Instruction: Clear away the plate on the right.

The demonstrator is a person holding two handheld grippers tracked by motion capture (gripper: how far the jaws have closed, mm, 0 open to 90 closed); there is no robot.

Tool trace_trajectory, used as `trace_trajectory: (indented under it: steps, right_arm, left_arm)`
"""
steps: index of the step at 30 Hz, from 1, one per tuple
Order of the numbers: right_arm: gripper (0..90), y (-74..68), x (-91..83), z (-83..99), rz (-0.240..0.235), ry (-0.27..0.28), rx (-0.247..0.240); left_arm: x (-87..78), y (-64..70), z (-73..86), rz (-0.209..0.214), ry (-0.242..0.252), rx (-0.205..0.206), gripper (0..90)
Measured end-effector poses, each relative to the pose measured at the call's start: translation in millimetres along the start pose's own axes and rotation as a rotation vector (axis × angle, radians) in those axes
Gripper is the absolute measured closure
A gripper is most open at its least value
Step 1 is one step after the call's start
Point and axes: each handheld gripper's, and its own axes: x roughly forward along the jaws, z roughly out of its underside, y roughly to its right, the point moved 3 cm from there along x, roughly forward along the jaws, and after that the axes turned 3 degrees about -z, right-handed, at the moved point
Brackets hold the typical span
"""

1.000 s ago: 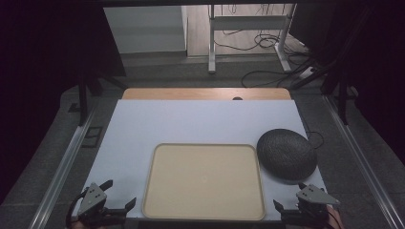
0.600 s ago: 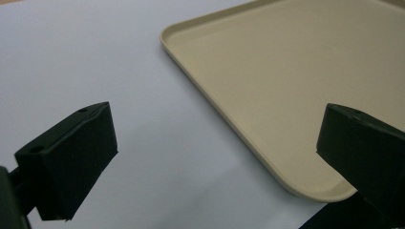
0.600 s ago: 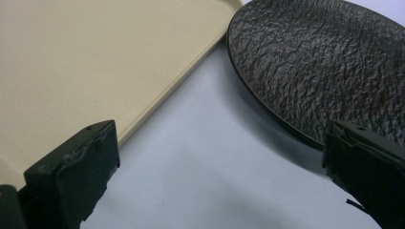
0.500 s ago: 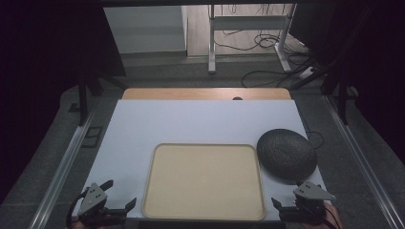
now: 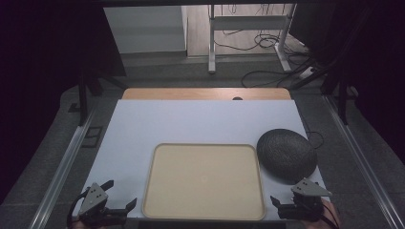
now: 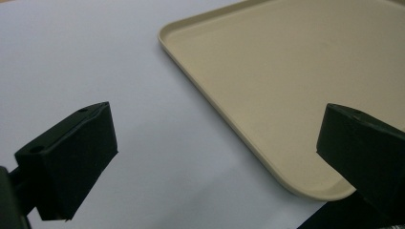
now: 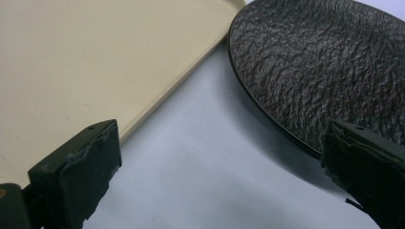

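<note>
Over the last second your right gripper (image 5: 292, 204) crept slightly left along the near edge of the white table sheet (image 5: 191, 121); your left gripper (image 5: 109, 201) did not move. Both were spread wide and held nothing. The dark textured oval plate (image 5: 286, 153) lay just beside the right rim of the empty beige rectangular plastic tray (image 5: 205, 181), possibly touching it; the dim high view left that unclear. You appeared to be lining up on the plate, with no grasp yet begun.
</note>
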Motion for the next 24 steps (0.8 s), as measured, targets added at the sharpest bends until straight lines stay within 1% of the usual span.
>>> trace_trajectory:
  steps: [6,9,15,18,19,21,22,24]
  right_arm:
    - [0.0,1.8,4.7,-0.1,0.005,-0.018,-0.001]
    - [0.0,1.7,7.1,0.0,0.017,-0.034,-0.003]
    - [0.0,4.0,9.8,-2.9,0.040,-0.043,0.035]
    - [0.0,4.9,10.6,-3.9,0.044,-0.043,0.039]
    - [0.0,5.1,11.3,-4.8,0.049,-0.059,0.037]
    - [0.0,4.9,11.7,-5.3,0.051,-0.066,0.030]
    - [0.3,3.9,12.7,-6.4,0.081,-0.086,0.003]
    - [3.2,2.9,13.6,-7.6,0.099,-0.093,-0.017]
  left_arm:
    - [0.5,0.4,0.2,-0.002,-0.004,0.006,0.0]
    - [0.4,0.5,0.1,-0.002,-0.006,0.007,0.0]
    - [1.0,0.9,0.4,-0.001,-0.013,0.013,0.0]
    - [1.2,1.4,0.4,-0.002,-0.014,0.016,0.0]
    - [1.3,1.5,0.4,-0.002,-0.015,0.016,0.0]
    - [1.4,1.4,0.4,-0.003,-0.016,0.017,0.0]
    - [1.3,1.4,0.4,-0.003,-0.016,0.017,0.0]
    - [1.4,1.6,0.5,-0.002,-0.016,0.018,0.0]
